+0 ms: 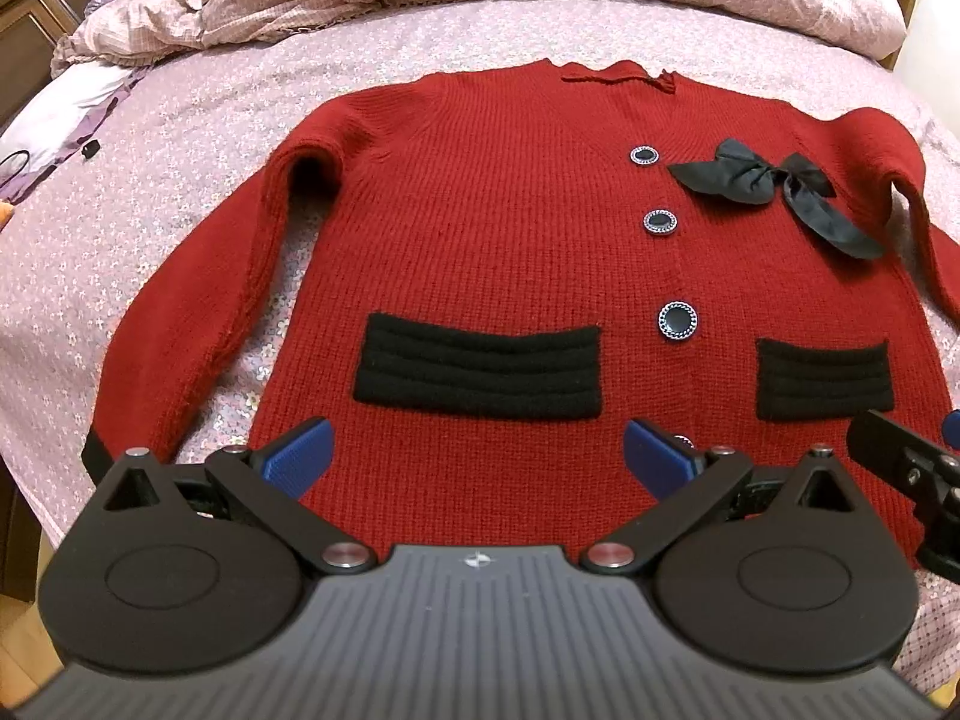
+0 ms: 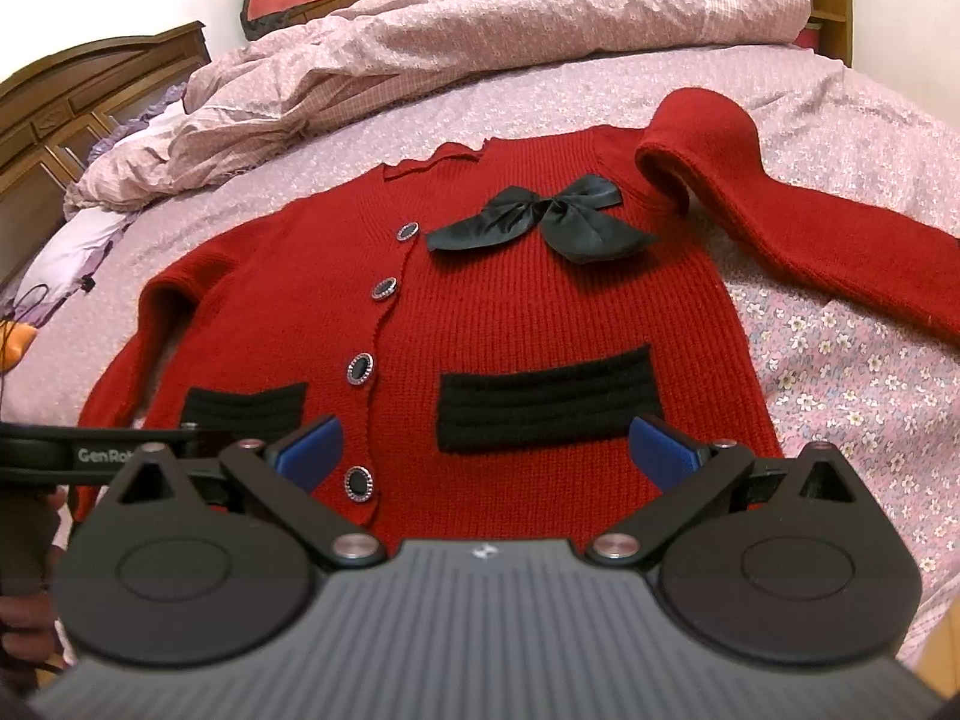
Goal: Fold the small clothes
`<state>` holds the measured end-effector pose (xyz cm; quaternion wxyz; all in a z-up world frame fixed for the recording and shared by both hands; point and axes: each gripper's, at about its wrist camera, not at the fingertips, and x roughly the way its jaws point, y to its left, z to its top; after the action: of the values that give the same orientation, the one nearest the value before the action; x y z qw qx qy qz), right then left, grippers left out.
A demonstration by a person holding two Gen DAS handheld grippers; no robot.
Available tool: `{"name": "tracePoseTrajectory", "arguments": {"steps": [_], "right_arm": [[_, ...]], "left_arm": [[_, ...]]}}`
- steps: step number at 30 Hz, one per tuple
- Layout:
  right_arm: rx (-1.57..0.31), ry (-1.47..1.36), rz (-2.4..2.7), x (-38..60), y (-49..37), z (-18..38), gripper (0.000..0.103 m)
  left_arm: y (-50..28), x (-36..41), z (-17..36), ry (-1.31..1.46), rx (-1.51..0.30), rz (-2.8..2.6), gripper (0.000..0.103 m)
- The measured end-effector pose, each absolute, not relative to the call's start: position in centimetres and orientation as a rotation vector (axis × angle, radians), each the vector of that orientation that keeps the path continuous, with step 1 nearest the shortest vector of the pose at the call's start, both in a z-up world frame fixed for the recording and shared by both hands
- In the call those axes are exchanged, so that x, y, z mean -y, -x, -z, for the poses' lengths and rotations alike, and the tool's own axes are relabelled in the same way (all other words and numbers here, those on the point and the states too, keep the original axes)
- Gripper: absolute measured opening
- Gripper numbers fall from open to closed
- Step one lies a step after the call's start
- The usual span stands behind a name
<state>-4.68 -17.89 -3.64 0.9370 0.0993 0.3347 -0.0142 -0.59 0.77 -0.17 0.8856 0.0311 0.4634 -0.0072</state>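
A small red knit cardigan [image 1: 492,228] lies flat, front up, on the bed, with black pocket bands, dark buttons and a black bow [image 1: 774,186]. It also shows in the right wrist view [image 2: 528,312], its right sleeve [image 2: 840,234] stretched out to the side. My left gripper [image 1: 477,456] is open and empty above the hem, below the left pocket band [image 1: 480,372]. My right gripper [image 2: 486,450] is open and empty above the hem near the bottom button [image 2: 358,483]; part of it shows at the right edge of the left wrist view [image 1: 900,474].
The bed has a pink flowered sheet [image 1: 180,192]. A rumpled pink duvet [image 2: 480,42] is heaped along the far side. A wooden headboard [image 2: 72,114] stands at the left, and a pillow [image 1: 72,102] lies beside it.
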Motion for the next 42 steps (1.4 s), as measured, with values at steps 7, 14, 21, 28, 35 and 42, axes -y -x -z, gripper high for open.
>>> {"name": "tracePoseTrajectory", "arguments": {"steps": [7, 14, 21, 28, 35, 42], "right_arm": [[-0.685, -0.203, 0.029, 17.9, 4.7, 3.7, 0.103], [-0.670, -0.222, 0.028, 18.6, 4.6, 3.5, 0.103], [-0.639, -0.252, 0.090, 21.3, 3.9, 3.0, 0.103], [-0.609, -0.316, 0.189, 25.6, 3.2, 2.7, 0.103], [-0.602, -0.356, 0.261, 28.8, 2.2, 3.0, 0.103], [-0.595, -0.452, 0.333, 32.5, 1.4, 4.1, 0.103]], "left_arm": [[0.6, -0.7, 0.3, -0.064, -0.968, 0.014, 0.103], [0.3, -0.8, 0.3, -0.064, -0.972, 0.020, 0.103], [-1.2, -0.5, -0.1, -0.071, -0.969, 0.024, 0.103], [-3.7, 1.1, -1.1, -0.073, -0.968, 0.059, 0.103], [-6.1, 3.9, -1.4, -0.097, -0.966, 0.095, 0.103], [-8.7, 6.7, -0.4, -0.124, -0.976, 0.115, 0.103]]}}
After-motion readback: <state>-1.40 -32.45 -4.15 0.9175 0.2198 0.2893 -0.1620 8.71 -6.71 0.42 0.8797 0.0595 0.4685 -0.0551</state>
